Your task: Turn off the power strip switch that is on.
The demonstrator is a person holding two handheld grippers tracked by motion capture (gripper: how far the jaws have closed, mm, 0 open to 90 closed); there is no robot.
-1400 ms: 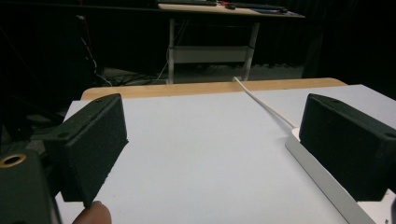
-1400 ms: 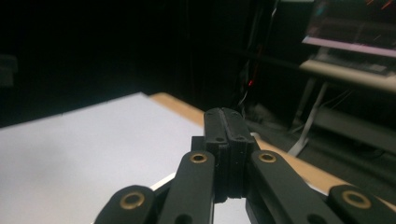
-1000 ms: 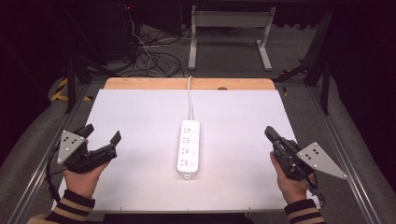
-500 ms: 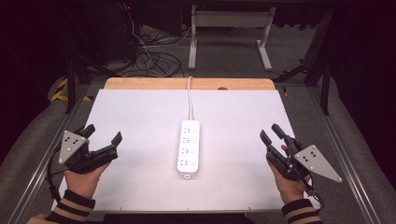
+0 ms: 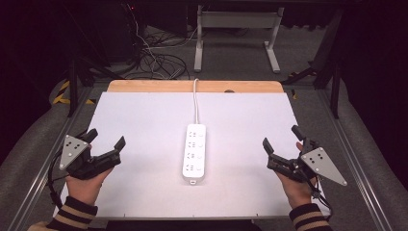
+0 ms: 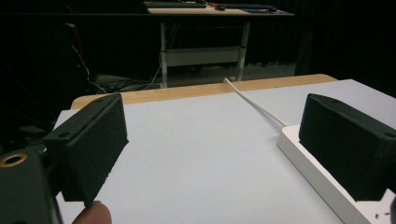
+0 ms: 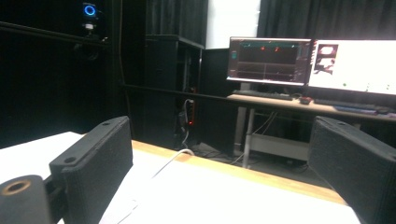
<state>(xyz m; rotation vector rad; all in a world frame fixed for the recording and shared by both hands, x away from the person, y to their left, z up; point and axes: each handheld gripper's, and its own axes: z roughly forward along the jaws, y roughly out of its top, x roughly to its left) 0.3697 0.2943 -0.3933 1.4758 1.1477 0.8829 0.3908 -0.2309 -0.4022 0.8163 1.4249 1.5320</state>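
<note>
Right hand-held gripper (image 5: 280,140) jaws opened wide, empty, since 1 s ago.

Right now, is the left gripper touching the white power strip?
Apart. The high view shows bare table between the left gripper and the power strip.

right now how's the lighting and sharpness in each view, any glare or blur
High view: the white table top is evenly lit and the long white power strip is sharp, with dark surroundings. Left gripper view: the near black foam-padded jaws are soft, and the white cord is clearer. Right gripper view: the two lit monitors glare brightly against a black room, and the whole frame is slightly blurred.
</note>
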